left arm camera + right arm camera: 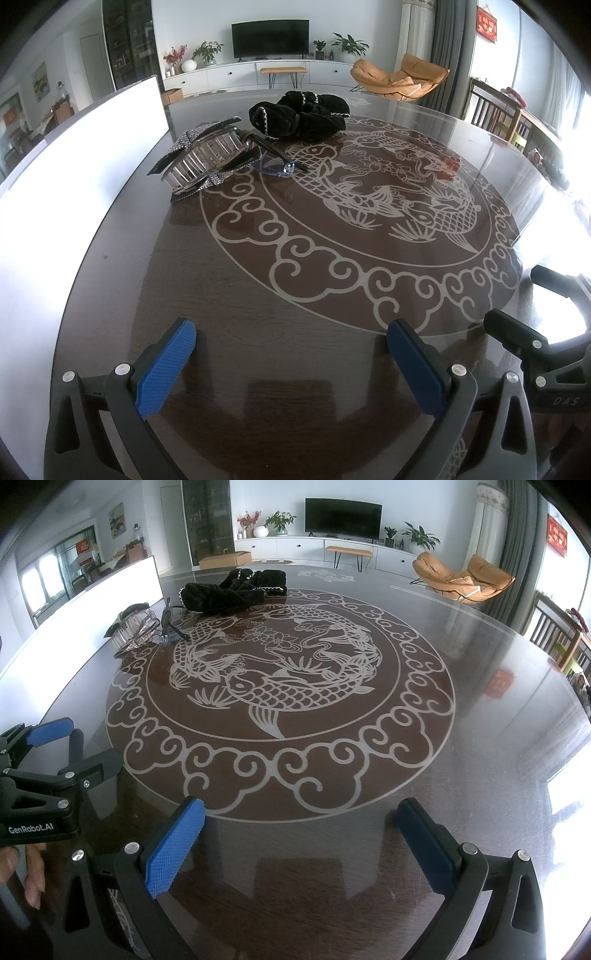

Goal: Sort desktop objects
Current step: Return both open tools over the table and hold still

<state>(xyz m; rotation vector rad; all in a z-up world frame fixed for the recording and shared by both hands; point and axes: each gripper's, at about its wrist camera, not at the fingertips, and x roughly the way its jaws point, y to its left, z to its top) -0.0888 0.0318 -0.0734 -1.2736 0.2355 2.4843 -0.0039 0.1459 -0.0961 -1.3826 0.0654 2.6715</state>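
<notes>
A rhinestone hair claw clip [205, 157] lies at the far left of the dark round table [258, 295]. Black-framed glasses [275, 157] lie right beside it, and a black fuzzy scrunchie bundle [301, 114] sits behind them. The same clip [135, 627], glasses [171, 627] and black bundle [232, 590] show far left in the right wrist view. My left gripper [291, 343] is open and empty, low over the near table. My right gripper [301, 819] is open and empty, to the right of the left one [59, 746].
A white box wall [85, 155] runs along the table's left side. The table carries a koi pattern [277, 664]. A wooden chair [495, 110] stands at the far right edge. The right gripper's body [546, 332] shows at the lower right of the left wrist view.
</notes>
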